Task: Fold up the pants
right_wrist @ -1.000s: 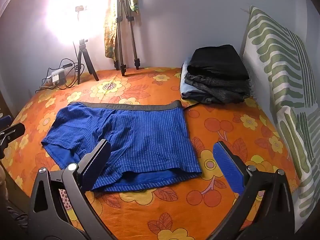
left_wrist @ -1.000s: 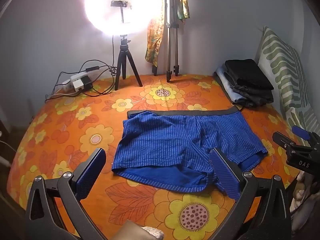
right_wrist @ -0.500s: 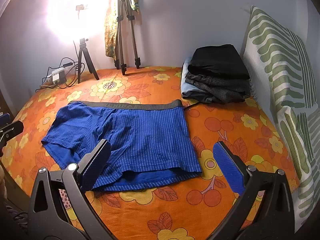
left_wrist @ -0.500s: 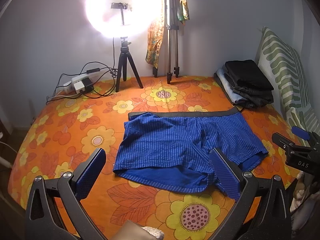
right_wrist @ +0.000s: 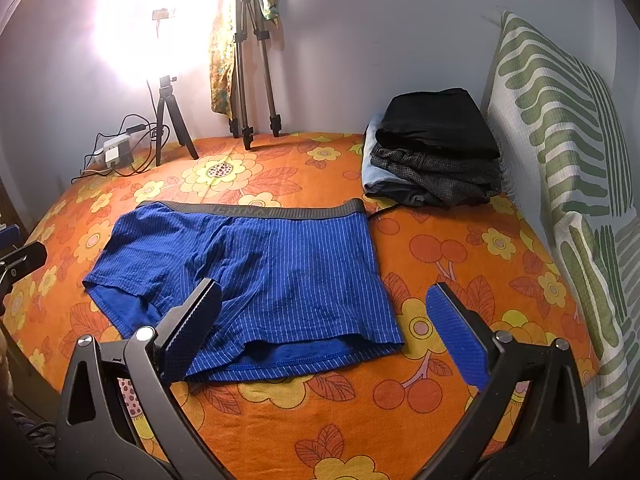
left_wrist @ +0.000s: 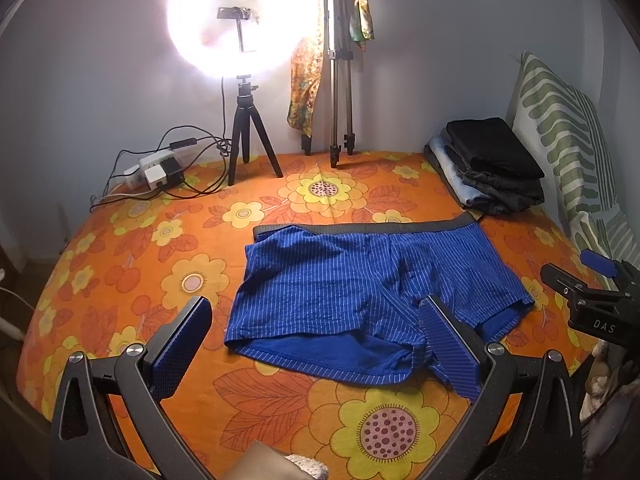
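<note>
Blue pinstriped shorts [left_wrist: 360,288] [right_wrist: 260,280] with a grey waistband lie spread flat on the orange flowered bedcover, waistband toward the wall, leg hems toward me. My left gripper [left_wrist: 316,340] hovers open above the near hem of the left leg, nothing between its fingers. My right gripper [right_wrist: 324,324] hangs open over the near hem of the right leg, also empty. In the left wrist view the right gripper [left_wrist: 588,280] shows at the right edge. The left gripper's tip [right_wrist: 20,260] peeks in at the left edge of the right wrist view.
A stack of folded dark and grey clothes [left_wrist: 488,164] [right_wrist: 432,148] sits at the back right by a green striped pillow [right_wrist: 568,160]. A ring light on a tripod [left_wrist: 240,40], a second tripod [left_wrist: 338,80] and a power strip with cables [left_wrist: 156,172] stand along the wall.
Both grippers have drawn back and up slightly, so the shorts sit a little lower and farther in view. The shorts have not moved and both stay open.
</note>
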The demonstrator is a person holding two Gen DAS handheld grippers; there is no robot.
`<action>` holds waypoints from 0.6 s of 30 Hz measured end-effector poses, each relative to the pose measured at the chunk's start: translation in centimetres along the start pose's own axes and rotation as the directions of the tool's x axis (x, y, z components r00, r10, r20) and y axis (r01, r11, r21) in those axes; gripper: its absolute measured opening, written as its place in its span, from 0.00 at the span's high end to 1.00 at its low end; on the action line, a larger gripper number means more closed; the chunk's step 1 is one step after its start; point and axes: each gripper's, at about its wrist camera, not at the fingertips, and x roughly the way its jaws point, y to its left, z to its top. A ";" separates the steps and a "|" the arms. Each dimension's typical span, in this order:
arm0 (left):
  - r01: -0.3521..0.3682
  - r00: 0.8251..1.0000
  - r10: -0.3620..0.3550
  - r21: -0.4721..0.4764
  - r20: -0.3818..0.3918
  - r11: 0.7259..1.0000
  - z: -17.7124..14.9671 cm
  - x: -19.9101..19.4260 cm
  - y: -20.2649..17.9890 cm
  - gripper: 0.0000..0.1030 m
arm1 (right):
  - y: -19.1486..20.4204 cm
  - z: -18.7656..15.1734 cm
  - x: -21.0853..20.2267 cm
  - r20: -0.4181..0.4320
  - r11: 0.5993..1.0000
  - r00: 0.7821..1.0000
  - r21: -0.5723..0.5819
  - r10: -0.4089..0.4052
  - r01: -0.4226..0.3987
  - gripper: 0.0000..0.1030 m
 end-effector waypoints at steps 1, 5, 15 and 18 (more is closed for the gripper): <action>0.002 1.000 -0.002 0.000 -0.001 1.000 0.0 0.0 0.0 0.00 | 0.0 0.0 0.0 0.000 1.000 1.000 0.000 0.000 0.000 0.00; 0.015 1.000 -0.015 -0.001 -0.005 1.000 0.0 0.0 0.0 0.00 | 0.0 0.0 0.0 0.000 1.000 1.000 0.001 -0.001 0.001 0.00; 0.031 0.999 -0.031 0.018 -0.016 0.999 0.0 0.2 -0.3 0.00 | 0.0 0.0 0.0 0.000 1.000 1.000 -0.002 -0.001 0.001 0.00; 0.023 1.000 -0.023 0.018 -0.008 1.000 0.0 0.1 -0.4 0.00 | 0.0 0.0 0.0 -0.001 1.000 1.000 0.001 -0.001 0.001 0.00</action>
